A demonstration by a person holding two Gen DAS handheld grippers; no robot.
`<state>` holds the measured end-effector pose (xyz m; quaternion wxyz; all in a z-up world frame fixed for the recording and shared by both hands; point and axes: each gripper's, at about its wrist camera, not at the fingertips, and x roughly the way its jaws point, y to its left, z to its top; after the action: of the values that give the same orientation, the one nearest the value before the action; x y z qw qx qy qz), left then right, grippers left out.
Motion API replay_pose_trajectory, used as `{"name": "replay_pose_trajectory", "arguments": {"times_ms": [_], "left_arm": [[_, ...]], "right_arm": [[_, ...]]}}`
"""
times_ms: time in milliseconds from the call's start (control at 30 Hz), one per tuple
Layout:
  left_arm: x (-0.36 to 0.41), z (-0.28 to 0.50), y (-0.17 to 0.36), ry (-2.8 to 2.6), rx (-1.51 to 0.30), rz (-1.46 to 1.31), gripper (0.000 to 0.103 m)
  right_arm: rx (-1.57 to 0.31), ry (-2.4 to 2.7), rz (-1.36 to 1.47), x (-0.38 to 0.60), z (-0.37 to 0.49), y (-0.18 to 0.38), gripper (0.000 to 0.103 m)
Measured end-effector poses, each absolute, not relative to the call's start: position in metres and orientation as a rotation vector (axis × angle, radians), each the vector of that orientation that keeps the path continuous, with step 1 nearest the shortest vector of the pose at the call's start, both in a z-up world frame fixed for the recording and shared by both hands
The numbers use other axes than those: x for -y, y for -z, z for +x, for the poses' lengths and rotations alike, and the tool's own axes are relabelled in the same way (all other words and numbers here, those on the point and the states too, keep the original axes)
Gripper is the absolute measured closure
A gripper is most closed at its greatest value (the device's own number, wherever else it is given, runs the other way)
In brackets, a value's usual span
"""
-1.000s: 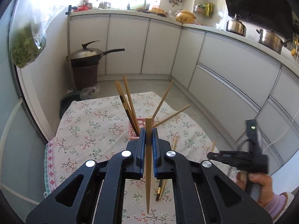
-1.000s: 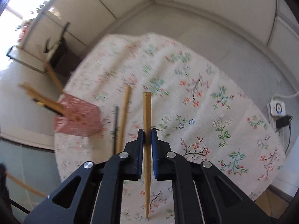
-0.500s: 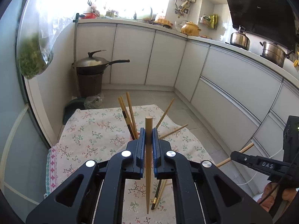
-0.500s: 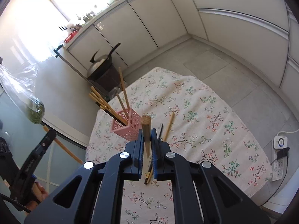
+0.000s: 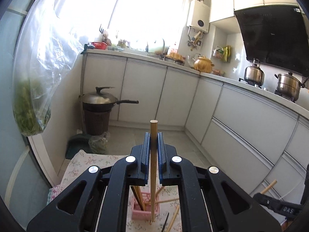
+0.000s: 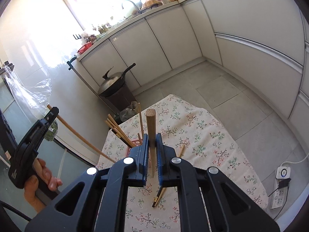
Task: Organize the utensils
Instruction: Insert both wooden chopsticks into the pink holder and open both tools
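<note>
Both grippers have gone up since a second ago; the left gripper (image 5: 153, 152) was low over the tabletop (image 6: 210, 135) then and now sits high above the holder (image 5: 145, 210), so its camera sees mostly kitchen cupboards; the right gripper (image 6: 152, 154) was looking flat down at the cloth and now looks out across the room, with the holder (image 6: 135, 144) just past its tips; each one kept its stick through the lift.

The left jaws are closed tight on a chopstick (image 5: 153, 166); it hangs straight down and its thin end is near the right edge of the holder, a bit above it; I think it is about to be dropped in; it needs a small move left first, or it may miss and land on the cloth.

The right jaws are closed tight on another chopstick (image 6: 151, 135); it stands upright, close to the holder and on its right side.

The holder is a small pink plastic box with holes in its walls like a net; some sticks (image 6: 117, 130) already lean out of it, mostly to the left; two or three more sticks (image 6: 160, 195) lie flat on the cloth right of the holder, so the job is not done.

The chopsticks are long, thin and light brown, like bamboo, with a wide flat top and a thin tip; they look smooth and could slip; the cloth is soft, cream, with little flowers.
</note>
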<state>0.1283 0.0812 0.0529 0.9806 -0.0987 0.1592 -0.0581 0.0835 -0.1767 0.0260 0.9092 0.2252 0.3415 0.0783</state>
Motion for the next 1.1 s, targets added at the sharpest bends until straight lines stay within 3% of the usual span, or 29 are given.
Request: {"name": "replay_pose_trajectory", "arguments": {"times_ms": [500, 567, 633, 867, 1100], "left_arm": [[-0.089, 0.181, -0.001, 0.004, -0.353, -0.218, 0.094], [-0.091, 0.182, 0.006, -0.021, -0.378, -0.213, 0.066], [-0.100, 0.174, 0.003, -0.025, -0.358, -0.247, 0.056], [-0.131, 0.139, -0.023, -0.082, -0.305, -0.336, 0.039], [-0.148, 0.117, -0.039, -0.103, -0.252, -0.345, 0.038]], "right_arm": [[-0.726, -0.161, 0.425, 0.162, 0.110, -0.025, 0.095], [-0.724, -0.168, 0.428, 0.159, 0.110, -0.028, 0.095], [-0.714, -0.176, 0.420, 0.153, 0.110, -0.034, 0.095], [-0.671, -0.196, 0.376, 0.124, 0.122, -0.066, 0.095], [-0.675, -0.156, 0.319, 0.098, 0.161, -0.070, 0.095]]}}
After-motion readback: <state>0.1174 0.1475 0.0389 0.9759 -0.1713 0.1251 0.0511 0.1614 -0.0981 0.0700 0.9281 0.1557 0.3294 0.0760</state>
